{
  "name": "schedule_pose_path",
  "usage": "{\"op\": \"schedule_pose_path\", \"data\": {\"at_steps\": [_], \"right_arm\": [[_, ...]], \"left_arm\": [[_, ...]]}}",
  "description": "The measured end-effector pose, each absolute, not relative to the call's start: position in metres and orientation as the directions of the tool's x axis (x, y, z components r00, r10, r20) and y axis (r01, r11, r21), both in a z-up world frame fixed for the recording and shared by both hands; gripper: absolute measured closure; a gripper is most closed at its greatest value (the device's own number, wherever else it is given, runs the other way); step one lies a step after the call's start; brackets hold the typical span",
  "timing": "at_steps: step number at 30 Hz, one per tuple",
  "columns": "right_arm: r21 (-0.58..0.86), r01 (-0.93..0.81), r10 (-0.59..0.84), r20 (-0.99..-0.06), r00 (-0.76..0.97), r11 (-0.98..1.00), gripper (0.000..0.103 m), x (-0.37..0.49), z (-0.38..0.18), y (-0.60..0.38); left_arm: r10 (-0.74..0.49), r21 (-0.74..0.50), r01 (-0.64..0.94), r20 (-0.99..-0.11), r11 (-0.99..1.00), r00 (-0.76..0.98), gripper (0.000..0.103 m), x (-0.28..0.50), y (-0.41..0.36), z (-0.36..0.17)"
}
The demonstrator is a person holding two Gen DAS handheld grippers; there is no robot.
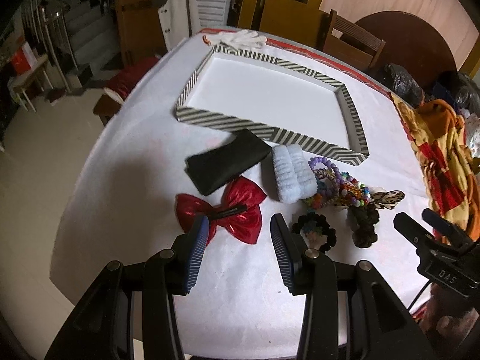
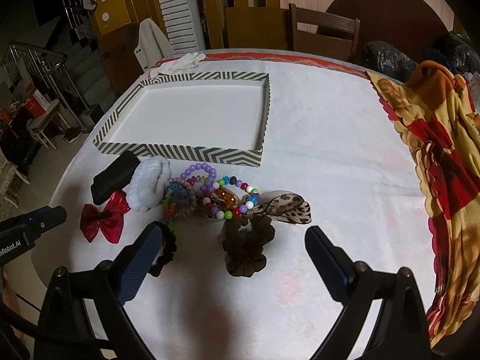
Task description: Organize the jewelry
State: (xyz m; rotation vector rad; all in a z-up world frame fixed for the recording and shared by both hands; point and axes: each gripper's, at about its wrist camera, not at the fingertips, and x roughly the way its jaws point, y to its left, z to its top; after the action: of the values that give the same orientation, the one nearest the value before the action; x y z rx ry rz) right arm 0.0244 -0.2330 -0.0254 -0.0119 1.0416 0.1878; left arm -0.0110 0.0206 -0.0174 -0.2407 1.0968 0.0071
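Note:
A striped tray with an empty white floor lies on the white table. In front of it lie a black pouch, a red bow clip, a pale blue scrunchie, bead bracelets, a leopard bow, a brown scrunchie and a black scrunchie. My left gripper is open just above the red bow. My right gripper is open around the brown scrunchie.
A white glove lies behind the tray. A red and yellow blanket is heaped on the table's right side. A wooden chair stands behind the table. The table edge drops off at the left.

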Motion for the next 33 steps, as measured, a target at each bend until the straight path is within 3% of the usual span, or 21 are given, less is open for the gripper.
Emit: {"op": "schedule_pose_path", "data": {"at_steps": [14, 24, 33], "right_arm": [[0.203, -0.229, 0.289, -0.843, 0.453, 0.952, 0.005, 0.041, -0.033, -0.238], [0.183, -0.236, 0.273, -0.855, 0.44, 0.954, 0.005, 0.051, -0.035, -0.244], [0.159, -0.107, 0.19, -0.892, 0.411, 0.981, 0.024, 0.059, -0.064, -0.304]], "left_arm": [[-0.198, -0.292, -0.176, -0.887, 0.94, 0.416, 0.048, 0.015, 0.065, -0.037], [-0.253, -0.32, -0.129, -0.892, 0.938, 0.375, 0.048, 0.055, 0.063, -0.056], [-0.278, -0.33, -0.111, -0.902, 0.937, 0.331, 0.048, 0.079, 0.065, -0.073]]}}
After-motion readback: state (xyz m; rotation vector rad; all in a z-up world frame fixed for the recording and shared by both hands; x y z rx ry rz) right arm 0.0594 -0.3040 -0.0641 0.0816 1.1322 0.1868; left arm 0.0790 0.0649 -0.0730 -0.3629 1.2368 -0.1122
